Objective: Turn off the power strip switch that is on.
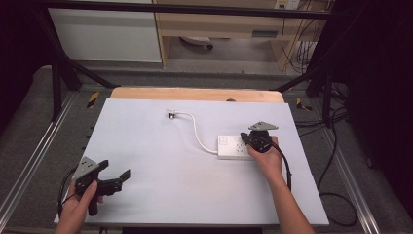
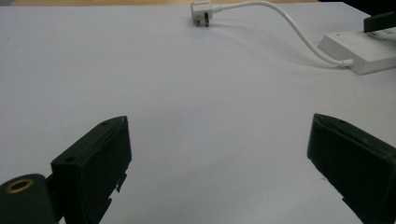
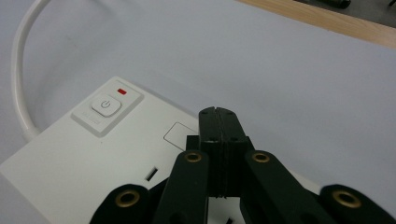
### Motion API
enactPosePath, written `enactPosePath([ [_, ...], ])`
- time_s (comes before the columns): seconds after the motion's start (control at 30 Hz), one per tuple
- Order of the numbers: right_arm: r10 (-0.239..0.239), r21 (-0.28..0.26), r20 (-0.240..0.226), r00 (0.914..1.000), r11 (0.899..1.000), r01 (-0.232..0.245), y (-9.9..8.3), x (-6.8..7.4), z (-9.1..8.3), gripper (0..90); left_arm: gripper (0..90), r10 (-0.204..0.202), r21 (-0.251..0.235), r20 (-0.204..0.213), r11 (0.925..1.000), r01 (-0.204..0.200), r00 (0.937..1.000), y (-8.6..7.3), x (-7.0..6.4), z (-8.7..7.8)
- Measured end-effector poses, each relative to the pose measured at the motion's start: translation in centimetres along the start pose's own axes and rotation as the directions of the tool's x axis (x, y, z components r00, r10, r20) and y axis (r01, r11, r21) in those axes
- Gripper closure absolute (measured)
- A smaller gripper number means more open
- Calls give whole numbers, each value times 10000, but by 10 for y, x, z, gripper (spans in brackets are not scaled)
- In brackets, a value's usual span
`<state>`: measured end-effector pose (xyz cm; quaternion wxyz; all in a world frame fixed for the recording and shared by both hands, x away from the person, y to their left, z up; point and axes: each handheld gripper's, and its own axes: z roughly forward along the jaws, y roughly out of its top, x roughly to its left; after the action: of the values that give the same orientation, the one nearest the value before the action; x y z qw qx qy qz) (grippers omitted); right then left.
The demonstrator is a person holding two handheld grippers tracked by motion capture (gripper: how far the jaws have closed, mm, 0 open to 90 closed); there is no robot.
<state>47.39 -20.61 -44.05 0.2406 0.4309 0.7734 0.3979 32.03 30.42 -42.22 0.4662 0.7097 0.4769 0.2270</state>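
Your right hand-held gripper [image 3: 218,116] covers most of the power strip's [image 3: 70,158] sockets, the strip runs off the bottom left, and the button label's too blurry.

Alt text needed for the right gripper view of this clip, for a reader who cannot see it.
The right gripper, its two black jaws closed together, hovers over a white power strip on a pale table. The power button and a small red indicator sit ahead of the jaws, and the white cable curves away at the left.

White power strip [image 1: 235,147] flat at the table's right, cord curving to its seemingly unplugged plug [image 1: 172,115].
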Motion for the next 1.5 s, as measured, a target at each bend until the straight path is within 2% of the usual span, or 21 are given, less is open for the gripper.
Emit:
enactPosePath([
  [0.7, 109, 15, -2, 9999, 9999, -109, -1, 0, 0, 900, 62, -18, -23, -20, 10000, 18, 10000, 0, 1, 0],
  [0.87, 67, 155, 31, 10000, 9999, -68, -1, 0, 1, 900, 62, -22, -19, -22, 10000, 22, 10000, 0, 0, 0],
  [0.97, 215, 111, -14, 9998, 9997, -215, -1, -1, 1, 900, 62, -11, -21, -16, 10000, 11, 10000, 0, 1, 0],
  [1.5, 173, 89, -11, 9998, 9998, -173, -2, -1, 1, 900, 62, 9, -29, -3, 10000, -9, 10000, 0, 0, 0],
])
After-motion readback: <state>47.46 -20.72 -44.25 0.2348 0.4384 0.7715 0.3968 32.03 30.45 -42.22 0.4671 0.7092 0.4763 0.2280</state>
